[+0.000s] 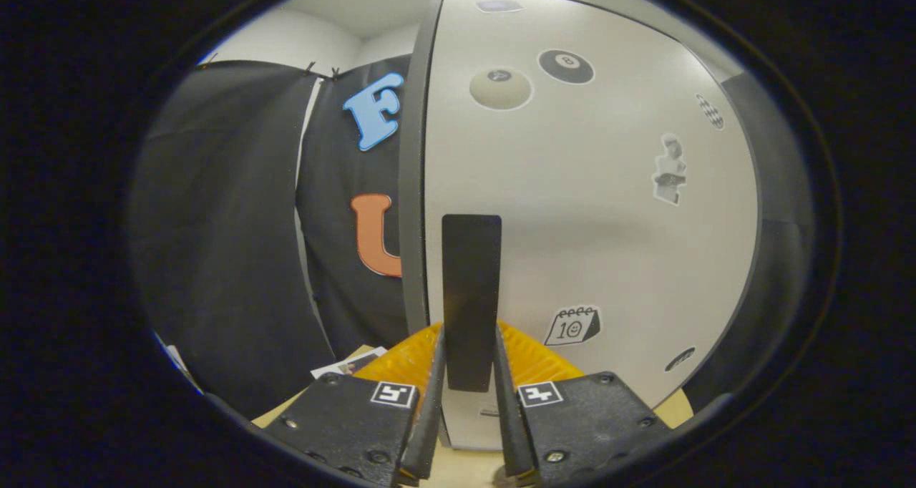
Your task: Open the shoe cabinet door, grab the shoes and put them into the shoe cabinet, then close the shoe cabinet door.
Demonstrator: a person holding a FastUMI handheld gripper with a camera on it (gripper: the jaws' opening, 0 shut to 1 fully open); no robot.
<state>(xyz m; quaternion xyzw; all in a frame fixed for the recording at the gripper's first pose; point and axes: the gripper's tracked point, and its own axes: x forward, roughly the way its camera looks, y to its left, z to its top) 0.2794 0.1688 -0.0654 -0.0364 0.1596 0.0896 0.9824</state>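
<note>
The shoe cabinet's white door [587, 209] stands upright right in front of me, with several stickers on it. A tall black handle [470, 288] runs down its left side. My gripper [469, 359] has one finger on each side of the handle's lower half and both press on it. The door's grey left edge [411, 187] faces me; I cannot tell whether the door is ajar.
Black booth cloth [229, 245] hangs to the left of the cabinet. A light wooden surface [465, 470] lies under the fingers, with a small white card [351, 363] on it at the cabinet's left foot.
</note>
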